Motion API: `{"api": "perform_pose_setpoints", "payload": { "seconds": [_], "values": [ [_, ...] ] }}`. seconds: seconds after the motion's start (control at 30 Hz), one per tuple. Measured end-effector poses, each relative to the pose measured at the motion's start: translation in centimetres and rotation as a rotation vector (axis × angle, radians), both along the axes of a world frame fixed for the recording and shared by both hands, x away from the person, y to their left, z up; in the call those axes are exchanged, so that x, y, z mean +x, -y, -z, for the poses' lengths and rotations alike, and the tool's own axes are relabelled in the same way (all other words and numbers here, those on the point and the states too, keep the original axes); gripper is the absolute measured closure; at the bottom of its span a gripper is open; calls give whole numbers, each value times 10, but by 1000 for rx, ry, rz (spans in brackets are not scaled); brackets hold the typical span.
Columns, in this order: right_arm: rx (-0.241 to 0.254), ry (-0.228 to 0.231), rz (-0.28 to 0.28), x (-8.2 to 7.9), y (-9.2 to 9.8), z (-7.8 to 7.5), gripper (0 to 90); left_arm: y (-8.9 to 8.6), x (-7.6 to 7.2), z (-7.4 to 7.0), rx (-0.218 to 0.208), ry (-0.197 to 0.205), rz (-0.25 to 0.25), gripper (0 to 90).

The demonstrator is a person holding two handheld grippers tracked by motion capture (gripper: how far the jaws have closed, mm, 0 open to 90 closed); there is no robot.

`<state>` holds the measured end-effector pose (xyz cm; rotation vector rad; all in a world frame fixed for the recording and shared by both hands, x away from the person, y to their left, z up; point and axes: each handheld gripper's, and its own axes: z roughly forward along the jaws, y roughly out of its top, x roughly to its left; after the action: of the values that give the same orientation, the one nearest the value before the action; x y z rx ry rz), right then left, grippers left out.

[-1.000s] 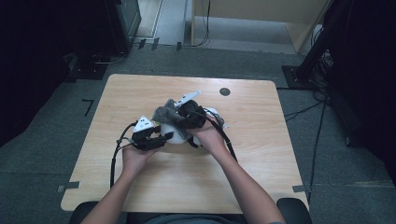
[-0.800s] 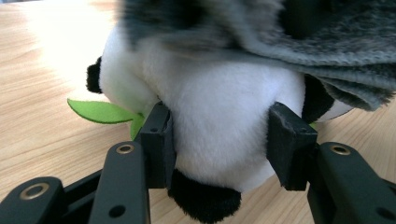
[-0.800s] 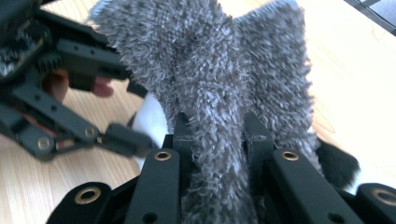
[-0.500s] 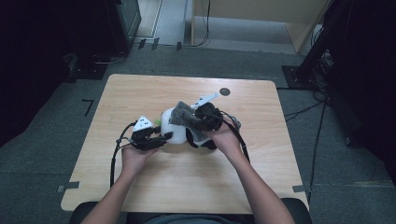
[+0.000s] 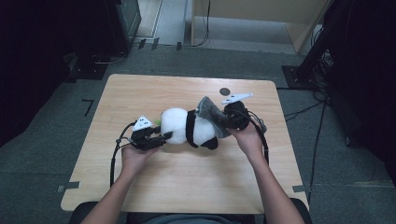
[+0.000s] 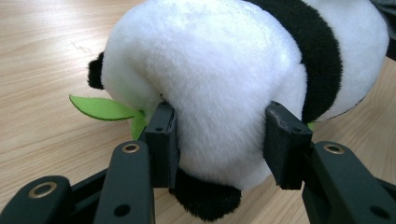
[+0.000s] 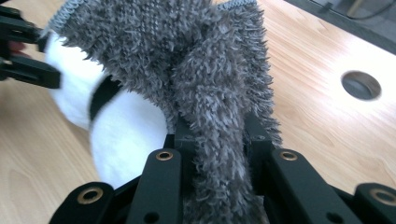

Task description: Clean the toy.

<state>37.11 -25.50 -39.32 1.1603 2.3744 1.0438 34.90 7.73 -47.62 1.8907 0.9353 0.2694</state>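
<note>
1. Your work here looks like pulling a grey fuzzy sock (image 5: 211, 114) off a plush panda (image 5: 187, 128), and by my reading it is most of the way done: the sock is clear of the white body and only its lower end lies against the panda's right-hand end, where the dark feet are.

2. What is left, as far as I can judge, is to draw the sock fully clear toward the table's right edge and set it down apart from the toy.

3. Your left gripper (image 5: 164, 136) has its jaws clamped on the panda's white head. In the left gripper view the two pads press into the fur on either side, with a green felt leaf (image 6: 100, 108) poking out beside one pad. Those jaws have just been closing a little further, with the plush between them.

4. Your right gripper (image 5: 229, 120) is clenched on the sock. In the right gripper view the grey fabric (image 7: 205, 93) is bunched tight between the two black jaws and fans out above them.

5. The panda lies on its side near the middle of the table (image 5: 187, 186), lengthwise between the left and right edges, head toward your left gripper.

6. The sock stands up from your right gripper, just right of the panda's black band, nearer the far edge than the near one, with the round hole (image 5: 225, 91) in the tabletop just beyond it.
</note>
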Motion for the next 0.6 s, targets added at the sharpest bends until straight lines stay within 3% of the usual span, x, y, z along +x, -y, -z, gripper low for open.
{"api": "perform_pose_setpoints", "payload": {
  "seconds": [0.1, 0.27, 0.43, 0.5, 0.6],
  "values": [
    [-12, -8, 29, 1, 9, 6, 747, 0, 0, 0, 1, 0, 0, 517],
    [31, -40, 50, 1, 19, 14, 751, -1, 1, 0, -6, -3, 3, 517],
    [52, -28, 45, -1, 15, 3, 755, -1, 1, 0, -13, -5, -1, 518],
    [82, -16, 25, -3, 10, -5, 755, 0, 1, 0, -19, -3, -6, 518],
    [80, 0, -21, -5, -6, -14, 755, 0, 1, 0, -17, -3, -5, 518]
  ]
}}
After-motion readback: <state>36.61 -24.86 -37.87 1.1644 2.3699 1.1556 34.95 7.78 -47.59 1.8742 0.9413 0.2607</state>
